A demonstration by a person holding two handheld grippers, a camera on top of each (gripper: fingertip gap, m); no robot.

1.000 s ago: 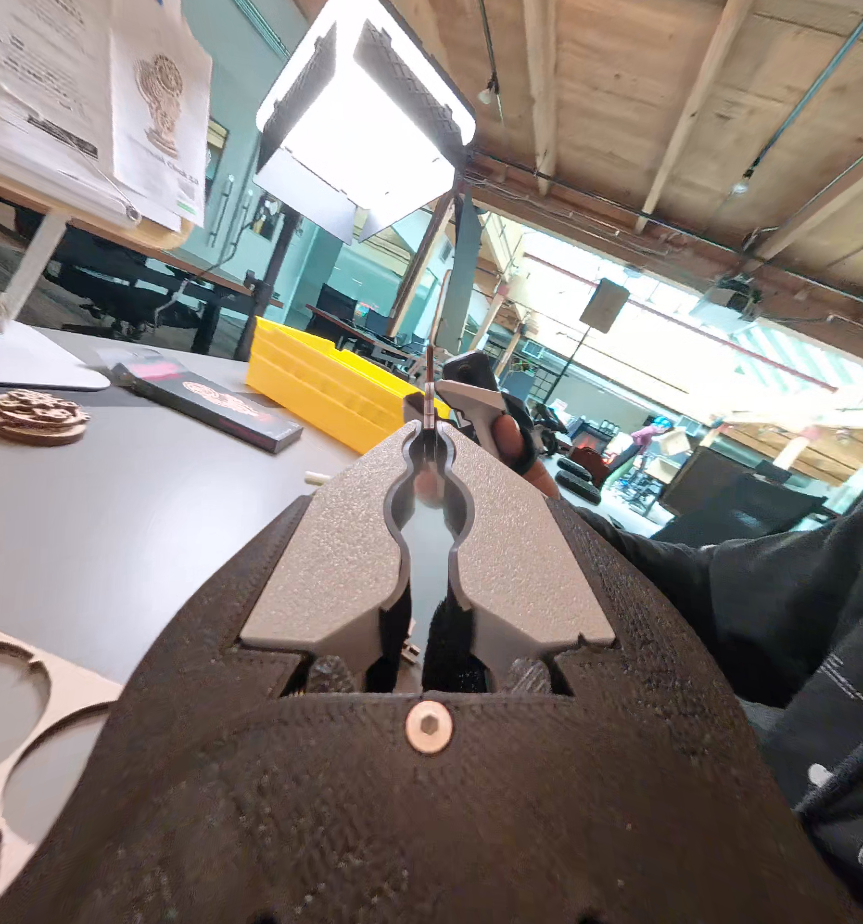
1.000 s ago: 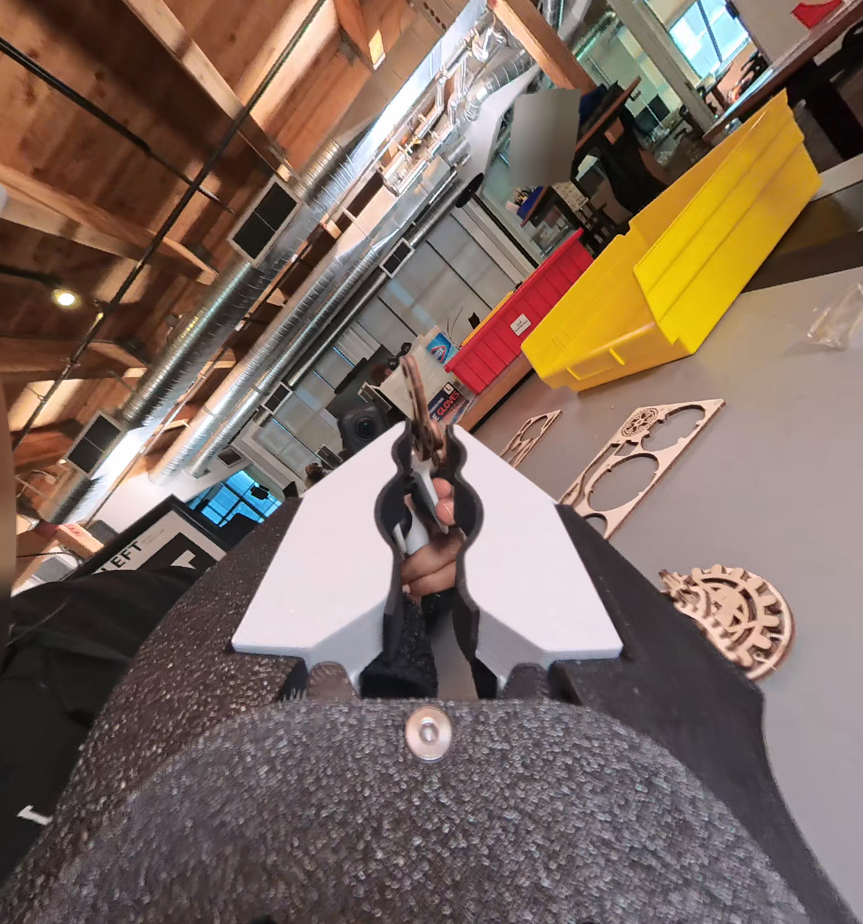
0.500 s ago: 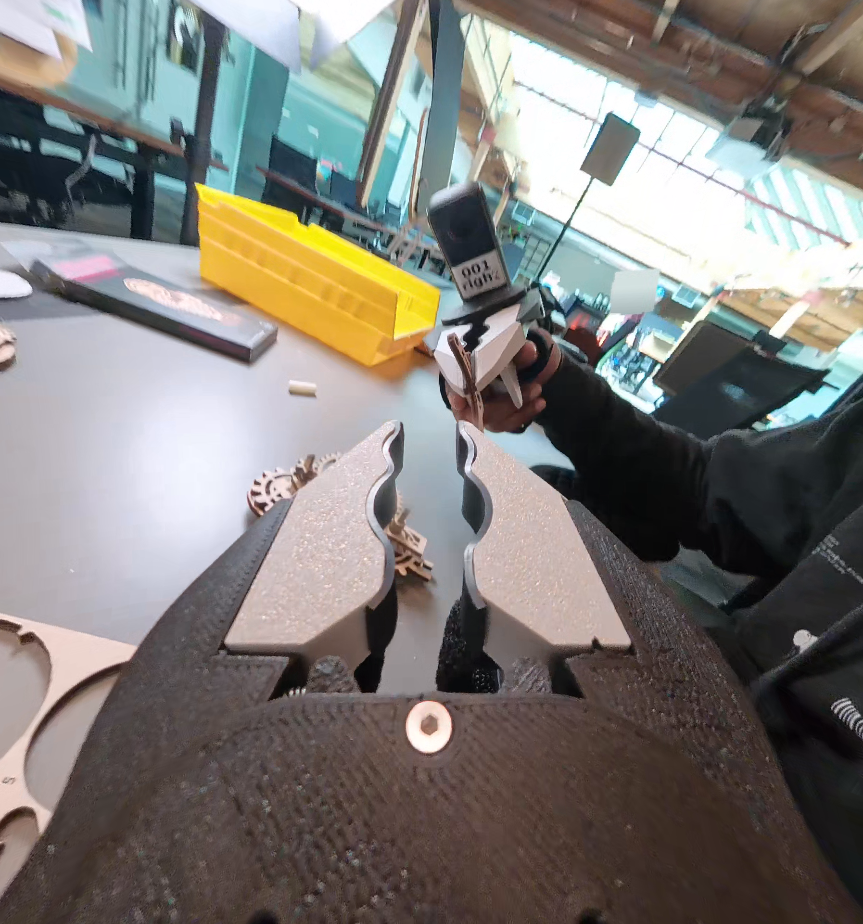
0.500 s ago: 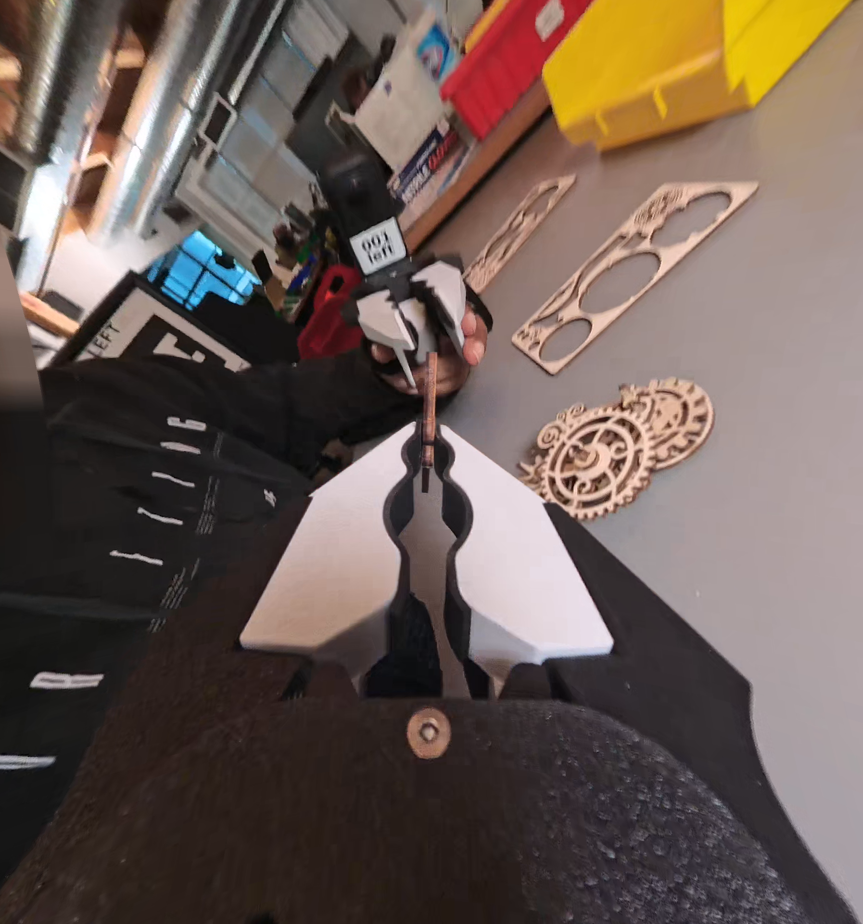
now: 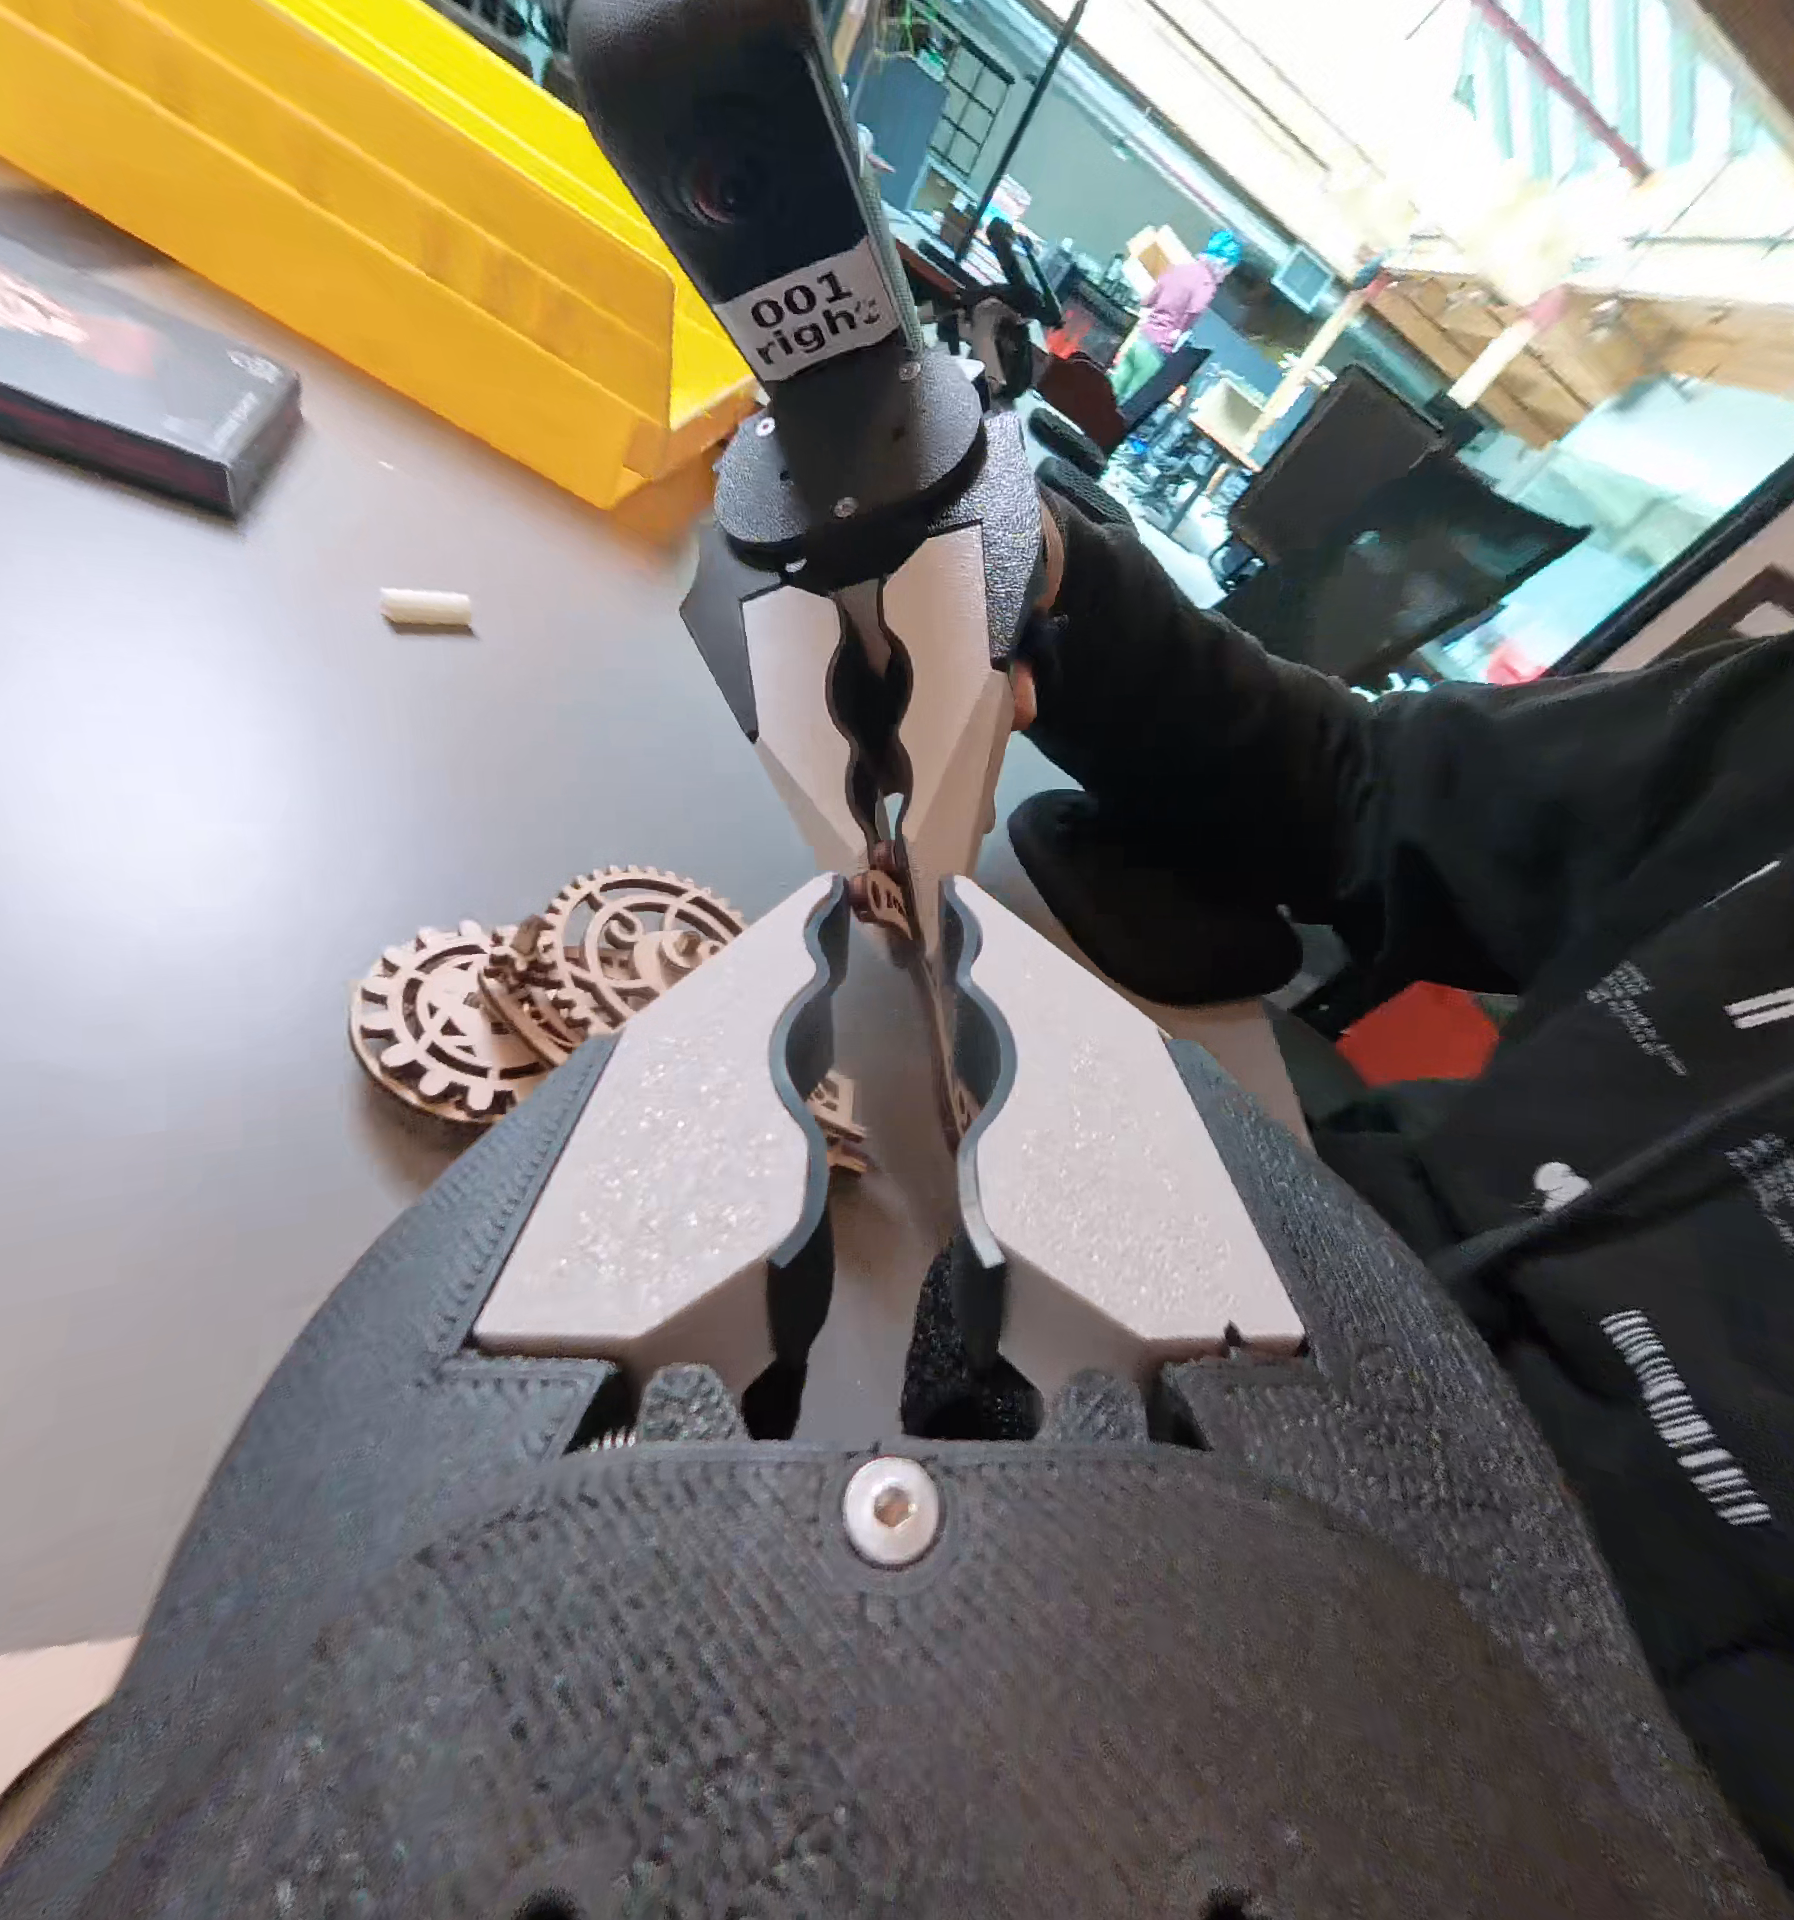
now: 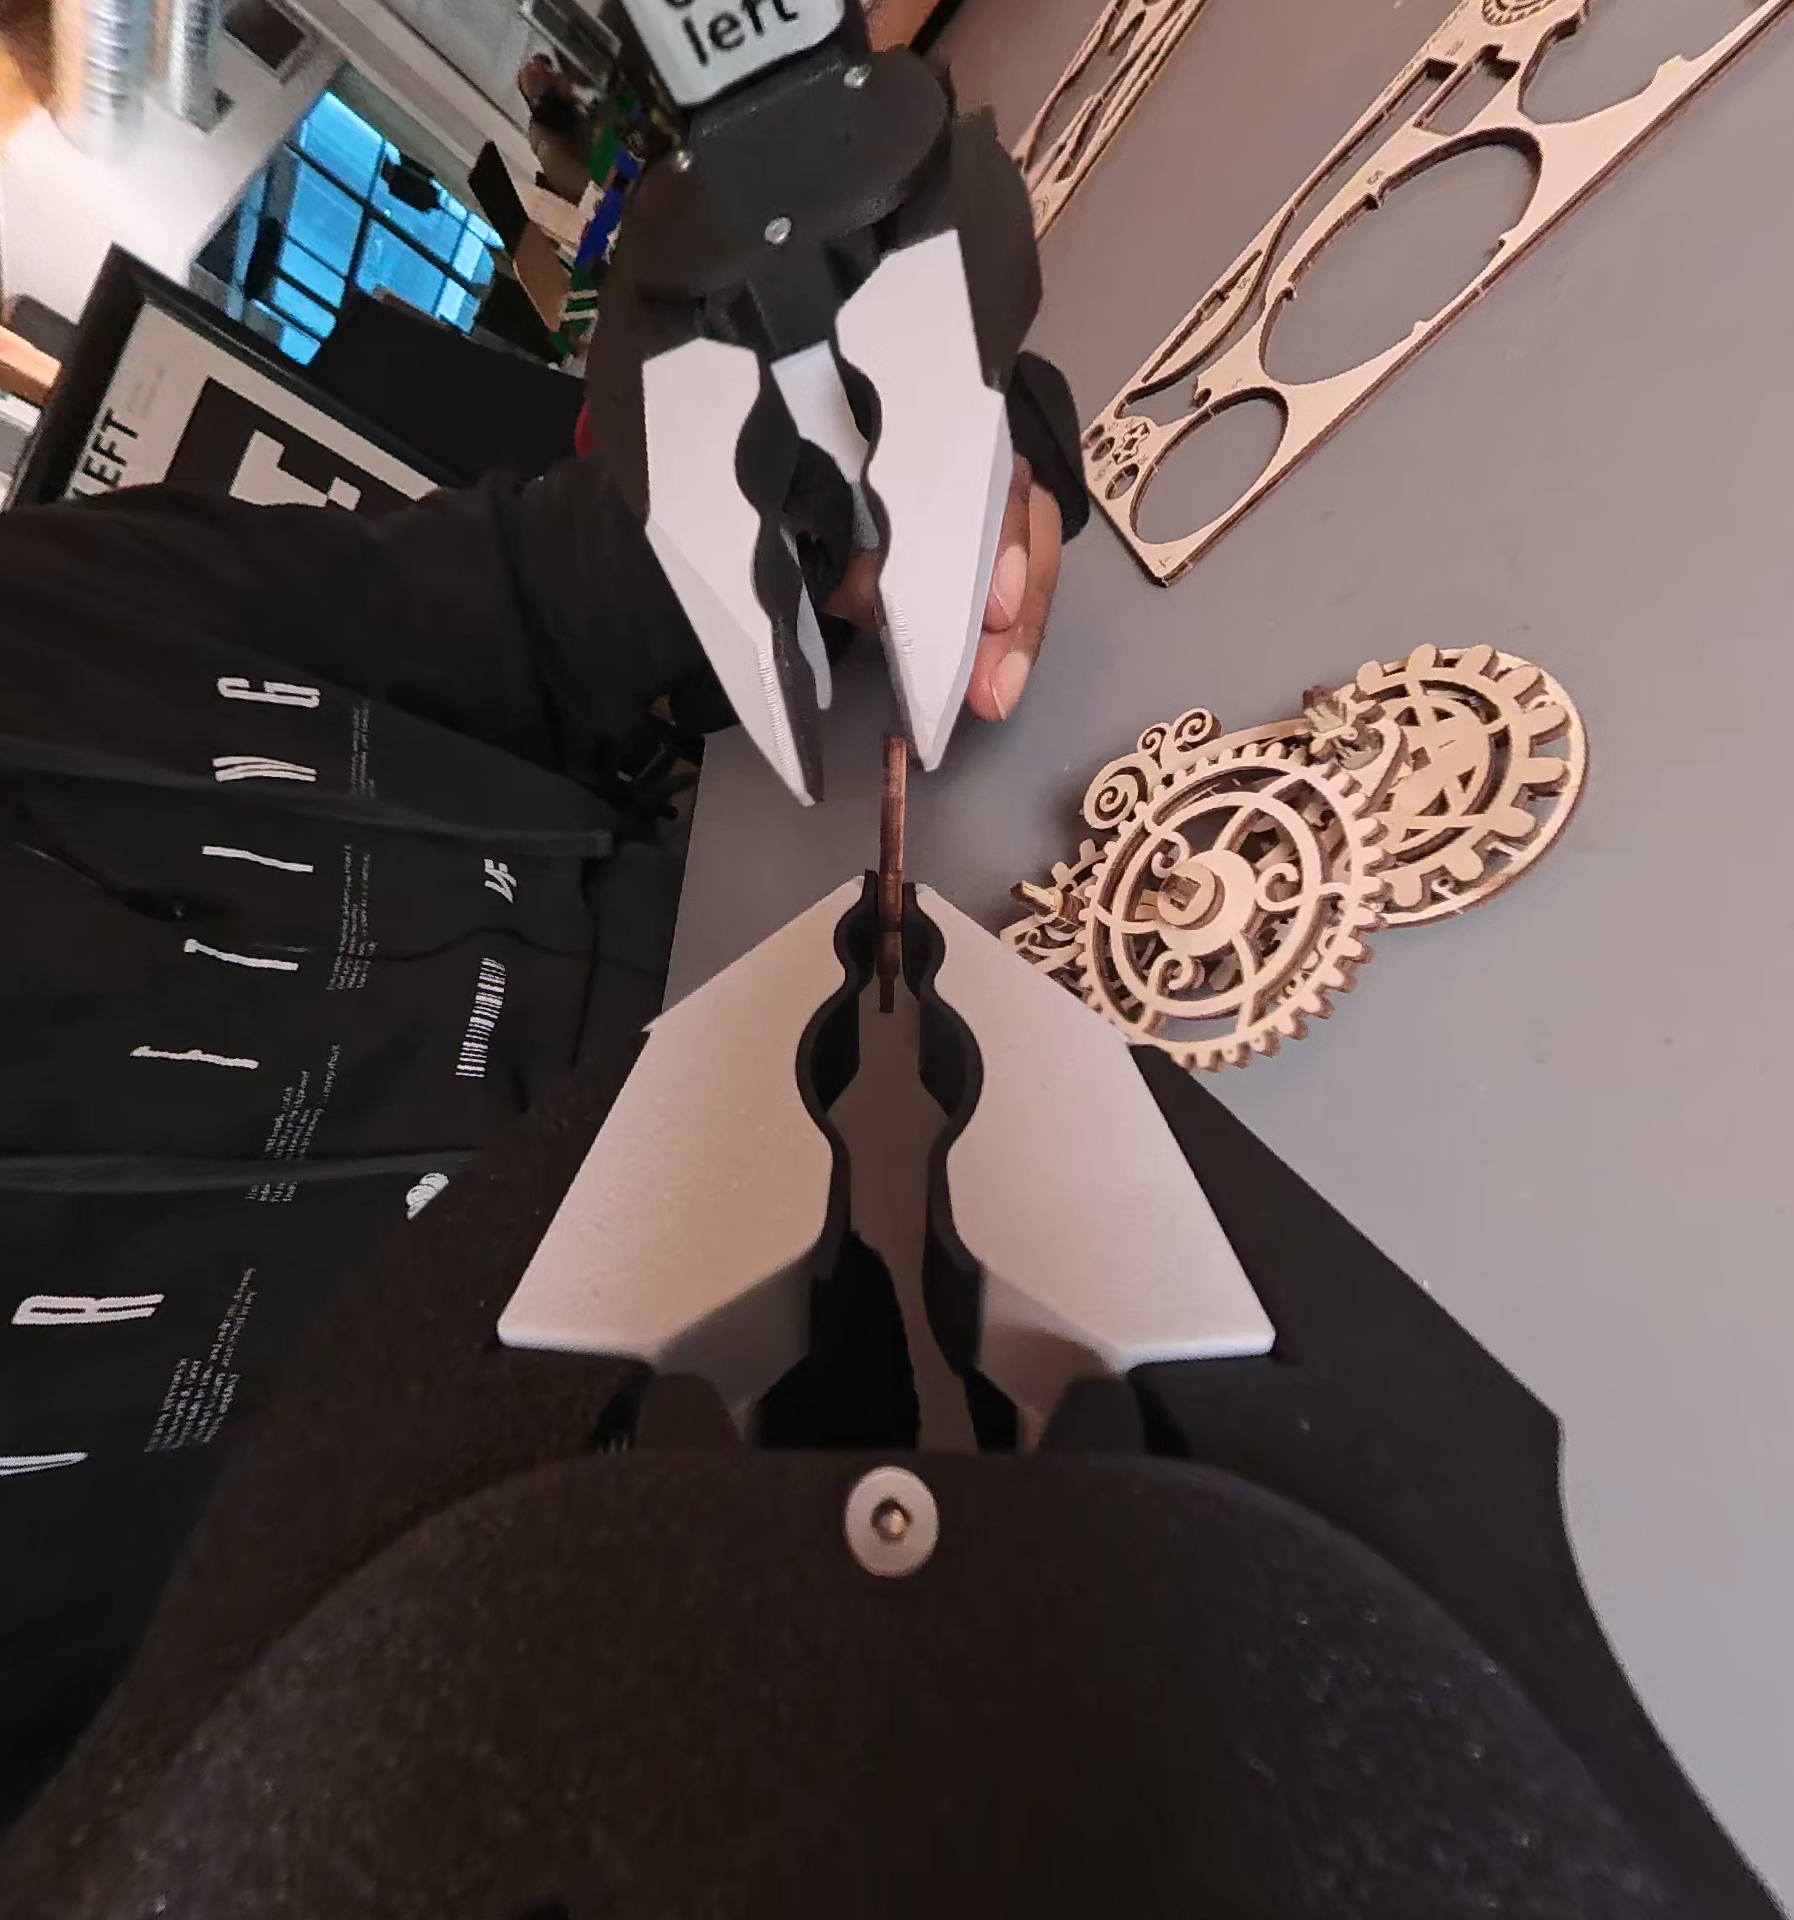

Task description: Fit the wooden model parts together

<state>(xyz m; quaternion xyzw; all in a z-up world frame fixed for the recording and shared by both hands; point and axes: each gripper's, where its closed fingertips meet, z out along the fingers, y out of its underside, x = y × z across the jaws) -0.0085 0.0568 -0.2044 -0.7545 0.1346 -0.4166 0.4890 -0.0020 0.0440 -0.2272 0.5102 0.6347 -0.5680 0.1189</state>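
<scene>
my right tongs (image 6: 888,914) are clamped on a thin, flat, dark-edged wooden model piece (image 6: 891,821), seen edge-on, both black pads pressing its sides right at the tips. the piece sticks straight out ahead of those tips, and its far end reaches between the fingertips of my left tongs (image 6: 865,764).

my left tongs (image 5: 893,904) stand apart, grey fingers spread with open space between the wavy black pads. from their own view the wooden piece hangs in that gap, tilted, its small rounded end close by the left fingertip and its long edge running down beside the right pad; i can't tell whether it touches either one. the right tongs (image 5: 888,847) come in nose to nose from just ahead, tips pinched on the piece.

on the grey table (image 5: 197,831), just left of my left tongs, lies the pale wooden gear assembly (image 5: 519,997), two openwork toothed wheels overlapping. from the right tongs that same assembly (image 6: 1308,862) is just off to the right. beyond it lies a pale plywood sheet with round cut-outs (image 6: 1392,291). farther ahead of the left tongs sit a yellow plastic bin (image 5: 353,208), a flat black box (image 5: 93,384) and a small white peg (image 5: 425,608).
</scene>
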